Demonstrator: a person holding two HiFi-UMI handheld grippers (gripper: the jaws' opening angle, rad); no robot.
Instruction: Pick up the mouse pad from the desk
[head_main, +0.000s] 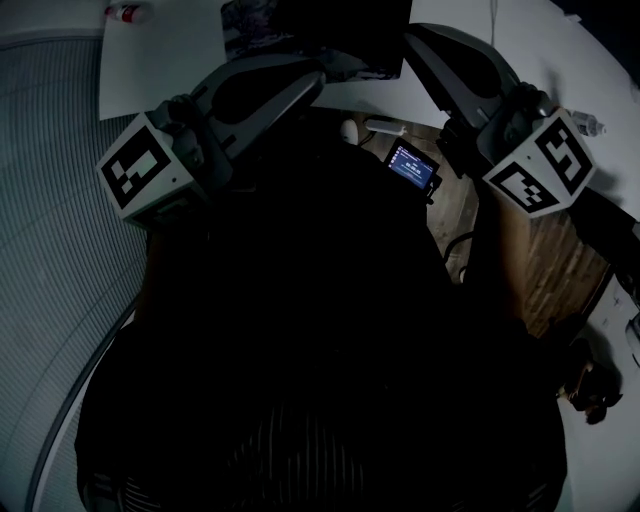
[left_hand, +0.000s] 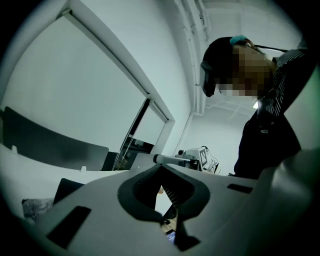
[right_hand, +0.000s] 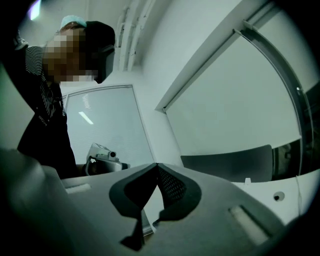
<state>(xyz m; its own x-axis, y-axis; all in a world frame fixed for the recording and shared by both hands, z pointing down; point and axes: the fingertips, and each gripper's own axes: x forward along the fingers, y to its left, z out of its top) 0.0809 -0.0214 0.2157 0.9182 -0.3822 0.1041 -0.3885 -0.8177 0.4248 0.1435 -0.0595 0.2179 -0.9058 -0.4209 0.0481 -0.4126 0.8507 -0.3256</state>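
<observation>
A dark flat pad (head_main: 330, 30), patterned at its left end, lies on the white desk (head_main: 160, 60) at the top of the head view; it looks like the mouse pad. My left gripper (head_main: 320, 78) points toward its near edge with its jaws together and nothing between them. My right gripper (head_main: 410, 35) reaches in beside the pad's right end, also shut and empty. In the left gripper view the pad (left_hand: 67, 189) shows low at the left. Neither gripper touches the pad as far as I can see.
A small device with a lit screen (head_main: 412, 165) and a white mouse-like object (head_main: 348, 130) lie near a wooden surface (head_main: 540, 250). A small bottle (head_main: 128, 13) stands at the desk's far left. A person in dark clothing (left_hand: 270, 135) fills much of the views.
</observation>
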